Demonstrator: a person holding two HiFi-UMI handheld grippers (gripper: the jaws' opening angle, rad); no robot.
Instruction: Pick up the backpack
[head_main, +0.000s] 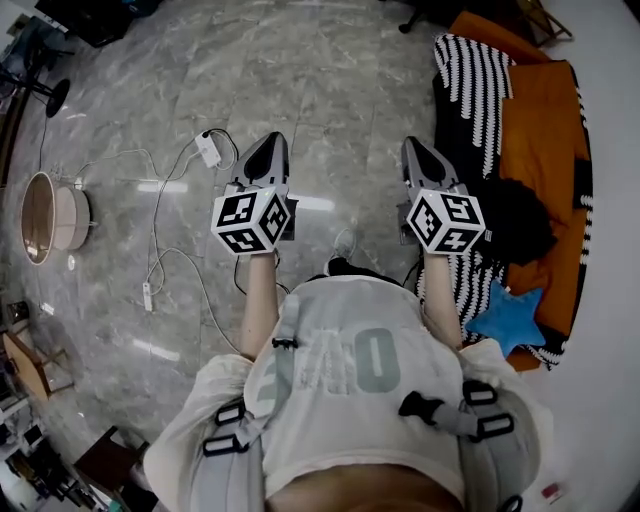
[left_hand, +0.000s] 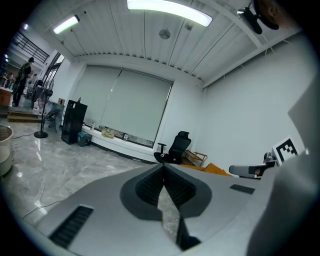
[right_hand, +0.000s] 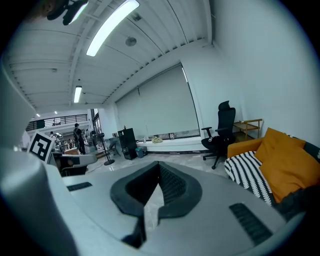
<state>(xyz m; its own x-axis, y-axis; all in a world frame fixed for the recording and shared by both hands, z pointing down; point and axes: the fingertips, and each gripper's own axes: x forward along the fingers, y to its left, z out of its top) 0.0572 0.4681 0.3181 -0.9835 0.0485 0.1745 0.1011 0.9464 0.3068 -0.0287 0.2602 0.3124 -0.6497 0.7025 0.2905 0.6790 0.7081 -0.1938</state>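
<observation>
A black, lumpy thing (head_main: 520, 222) that may be the backpack lies on the orange sofa (head_main: 545, 120) at the right; it is too dark to tell for sure. My left gripper (head_main: 268, 150) and right gripper (head_main: 415, 150) are held side by side over the grey marble floor, both pointing forward. The right gripper is left of the sofa and the black thing, apart from them. In the left gripper view the left gripper (left_hand: 164, 167) has its jaws together with nothing between them. The right gripper (right_hand: 160, 167) looks the same in its own view.
A black-and-white striped blanket (head_main: 470, 80) and a blue star cushion (head_main: 510, 315) lie on the sofa. White cables and a power strip (head_main: 208, 148) trail across the floor at left, near a round tub (head_main: 55, 212). A black office chair (right_hand: 222, 127) stands ahead.
</observation>
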